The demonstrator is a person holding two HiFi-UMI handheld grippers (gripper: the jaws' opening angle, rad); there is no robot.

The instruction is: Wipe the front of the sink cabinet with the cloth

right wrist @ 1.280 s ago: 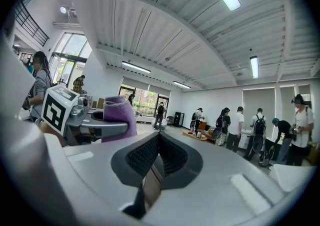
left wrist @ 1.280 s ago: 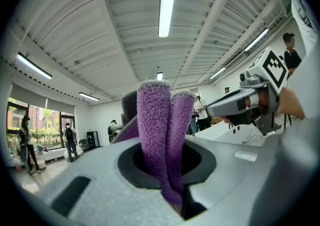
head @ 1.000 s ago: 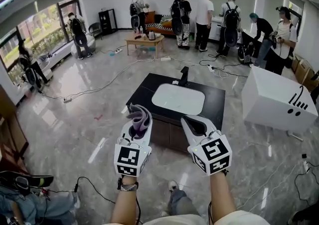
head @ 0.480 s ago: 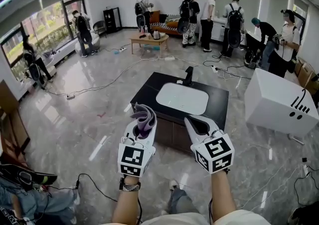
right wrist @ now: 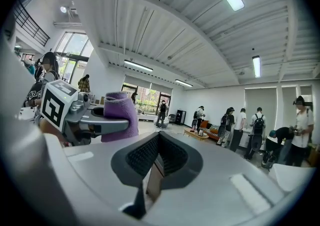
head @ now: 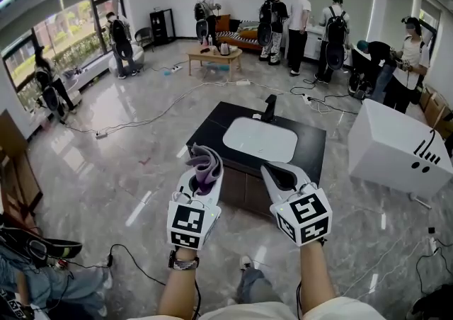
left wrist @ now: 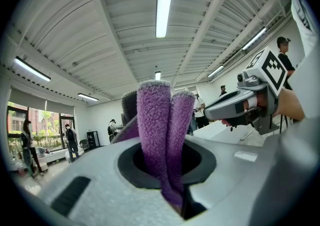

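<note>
The sink cabinet stands ahead on the floor, with a black top, a white basin and a black faucet. Its dark front faces me. My left gripper is held up before the cabinet's left part, shut on a folded purple cloth that sticks up from its jaws. In the left gripper view the cloth fills the jaw gap. My right gripper hovers beside it, shut with nothing held. Neither gripper touches the cabinet.
A large white box stands right of the cabinet. Cables trail over the glossy floor. Several people stand at the back near a wooden table. Bags lie at lower left.
Both grippers keep the same pose and grip. The view has shifted slightly, so the cabinet sits a little farther right and the room looks a bit closer.
</note>
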